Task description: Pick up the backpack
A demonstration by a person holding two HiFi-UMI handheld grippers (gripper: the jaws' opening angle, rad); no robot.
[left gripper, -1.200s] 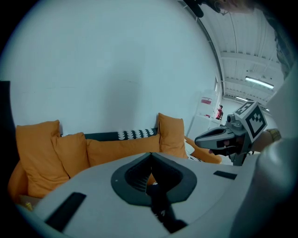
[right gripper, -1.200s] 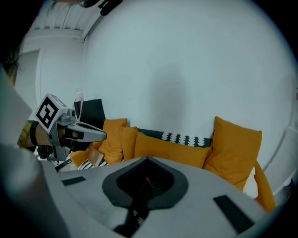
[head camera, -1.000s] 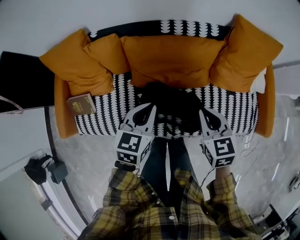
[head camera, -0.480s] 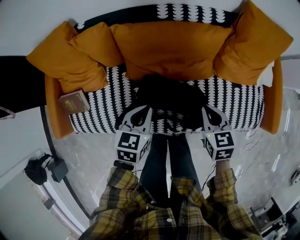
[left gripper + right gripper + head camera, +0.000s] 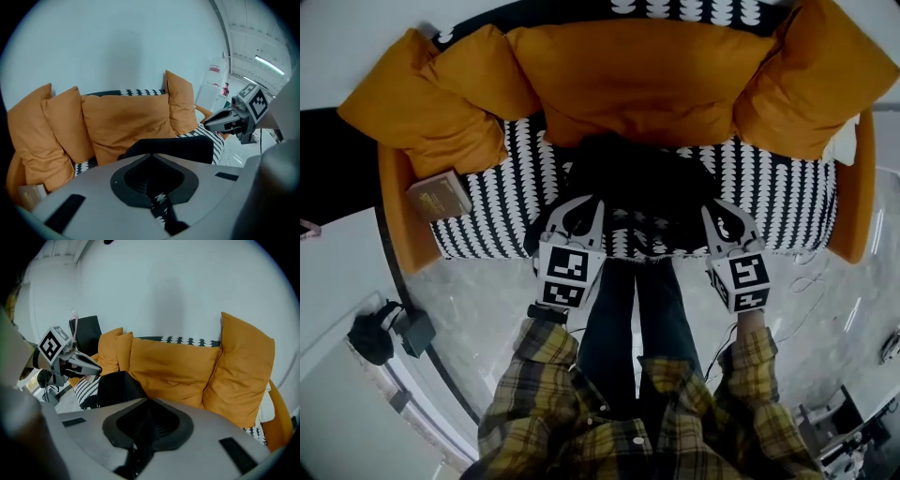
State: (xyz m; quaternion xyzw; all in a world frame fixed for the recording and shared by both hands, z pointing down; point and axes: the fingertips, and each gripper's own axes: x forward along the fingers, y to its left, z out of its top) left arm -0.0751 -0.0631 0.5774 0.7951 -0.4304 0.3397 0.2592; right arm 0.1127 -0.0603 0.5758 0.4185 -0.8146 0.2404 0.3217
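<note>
Both pairs of fingers are pressed together with nothing between them, on the left gripper point(image 5: 578, 208) and on the right gripper point(image 5: 719, 214). Between the two sets of tips, close beside each, the black backpack point(image 5: 633, 183) sits on the patterned sofa seat point(image 5: 492, 202). Beyond it lean orange cushions point(image 5: 637, 84). A brown book point(image 5: 439, 195) lies well outside the left fingers.

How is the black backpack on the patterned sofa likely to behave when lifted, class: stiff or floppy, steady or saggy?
Probably floppy: the black fabric backpack shows a soft, rounded outline with no rigid frame visible. It may sag if raised from one side only. Nudged, it would likely slide little, since it lies low on the black-and-white patterned sofa seat.
</note>
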